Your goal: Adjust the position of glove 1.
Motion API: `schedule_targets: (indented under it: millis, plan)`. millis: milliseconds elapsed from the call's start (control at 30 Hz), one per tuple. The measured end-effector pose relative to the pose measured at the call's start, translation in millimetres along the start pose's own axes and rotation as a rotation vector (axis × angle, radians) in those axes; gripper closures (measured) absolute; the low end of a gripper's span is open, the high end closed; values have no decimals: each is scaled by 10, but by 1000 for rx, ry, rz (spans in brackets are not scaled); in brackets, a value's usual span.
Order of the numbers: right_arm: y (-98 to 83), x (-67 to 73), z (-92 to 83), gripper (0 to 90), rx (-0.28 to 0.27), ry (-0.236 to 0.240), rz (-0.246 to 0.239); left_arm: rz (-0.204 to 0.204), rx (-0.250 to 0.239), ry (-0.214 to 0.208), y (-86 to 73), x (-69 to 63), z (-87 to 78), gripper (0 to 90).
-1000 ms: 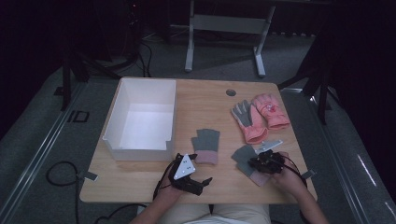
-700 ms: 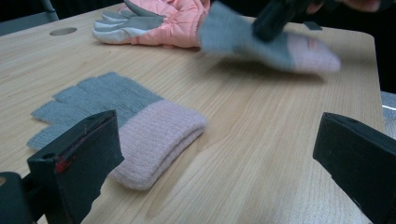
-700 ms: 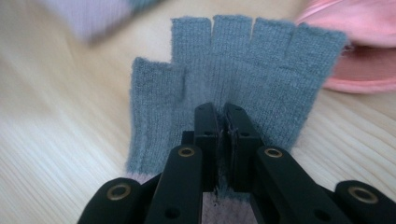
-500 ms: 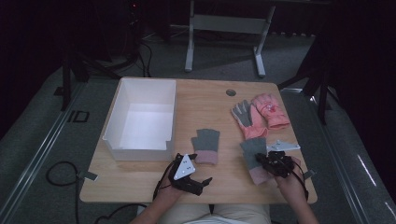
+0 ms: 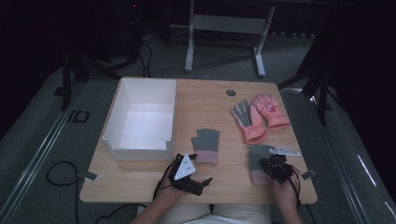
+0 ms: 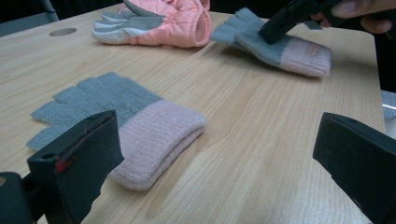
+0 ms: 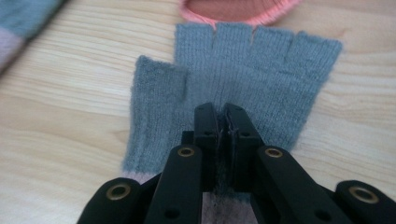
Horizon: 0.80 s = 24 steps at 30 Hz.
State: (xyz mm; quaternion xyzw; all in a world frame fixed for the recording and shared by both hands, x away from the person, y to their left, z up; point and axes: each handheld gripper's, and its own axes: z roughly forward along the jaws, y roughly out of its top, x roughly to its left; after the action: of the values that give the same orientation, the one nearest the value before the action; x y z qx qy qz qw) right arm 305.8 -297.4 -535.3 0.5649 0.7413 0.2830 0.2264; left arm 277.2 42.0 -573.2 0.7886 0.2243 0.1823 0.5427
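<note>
Right gripper (image 7: 223,116): from its own camera I see the jaws pinched together on a thin fold of the grey knit fingerless glove with a pale pink cuff (image 7: 233,79), caught mid-palm just above the cuff. They have just been closing, with the knit between them. The glove lies flat on the wooden table (image 5: 224,177) at the near right. Risk one: the bite takes little fabric, so a quick lift may let the knit slip out, or only the top layer rises while the rest drags.

Left gripper (image 6: 219,154): jaws stand wide, nothing between them, hovering low at the near edge. Just ahead of it lies the matching grey and pink fingerless glove (image 6: 116,126), untouched. Risk two: if I swing the held glove leftward, it may sweep across this mate or bump the idle gripper.

Farther right, the pair of padded salmon-pink winter gloves with grey palms (image 5: 259,116) sits just beyond the held glove's fingertips; a forward drag could snag a cuff.

Farther left, the open white rectangular box (image 5: 142,116), presumably the target: a limp glove may drape over its near wall.
</note>
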Motion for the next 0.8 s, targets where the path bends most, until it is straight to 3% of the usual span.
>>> schedule_targets:
  millis: [133,367,467,500,533,600,700,800]
  plan:
    - [-52,-36,105,808,18,-10,43,3,2,0,1,-2,0,7]
    - [-48,-66,94,715,3,10,32,3,0,-1,1,-3,1,7]
    - [2,-112,32,683,-35,35,-39,4,0,-3,1,-4,3,7]
    - [2,-112,32,683,-35,35,-39,4,0,-3,1,-4,3,7]
    - [42,-156,-1,659,-38,81,-119,4,0,-3,2,-4,5,7]
    - [74,-221,-42,637,-20,135,-208,4,-1,-4,2,-4,4,7]
    - [81,-267,-56,618,-2,147,-248,4,1,-1,3,-5,6,7]
    - [76,-341,-54,599,20,166,-244,0,-2,1,2,-4,4,7]
